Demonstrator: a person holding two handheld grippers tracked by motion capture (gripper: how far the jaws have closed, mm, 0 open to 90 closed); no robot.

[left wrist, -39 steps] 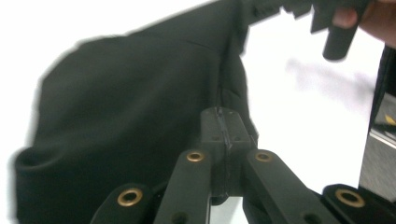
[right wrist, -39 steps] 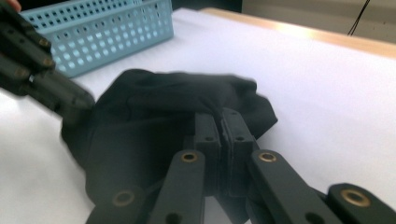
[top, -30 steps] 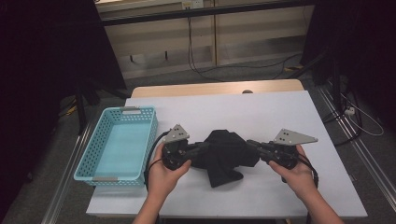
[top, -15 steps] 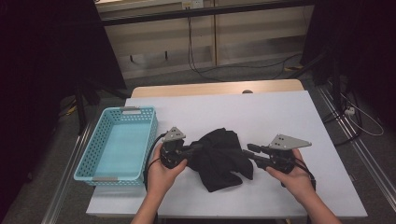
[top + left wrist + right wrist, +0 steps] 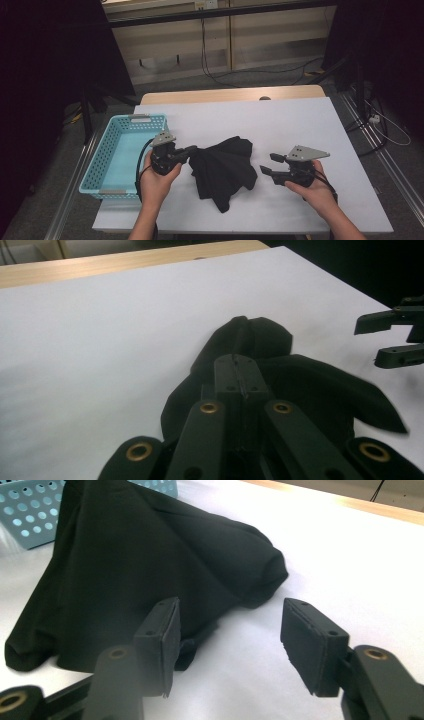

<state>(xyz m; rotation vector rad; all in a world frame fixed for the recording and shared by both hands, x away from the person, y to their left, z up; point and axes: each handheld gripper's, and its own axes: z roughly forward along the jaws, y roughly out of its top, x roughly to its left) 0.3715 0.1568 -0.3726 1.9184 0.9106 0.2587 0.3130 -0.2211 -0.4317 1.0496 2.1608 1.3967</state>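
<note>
High view, frame centre: the right gripper (image 5: 266, 164) is opening, having just released the black cloth (image 5: 223, 170); the left gripper (image 5: 189, 150) is clamping its edge, dragging it toward the basket (image 5: 111, 155).

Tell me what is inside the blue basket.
The blue basket shows nothing inside it, just its pale floor. Its near corner is covered by the left gripper and hand, which is shut on the black cloth.

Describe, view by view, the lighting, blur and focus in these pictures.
High view: table evenly lit, surroundings dark, black cloth nearly featureless. Left gripper view: near fingers soft. Right gripper view: left finger's base blurred, cloth folds sharper.
</note>
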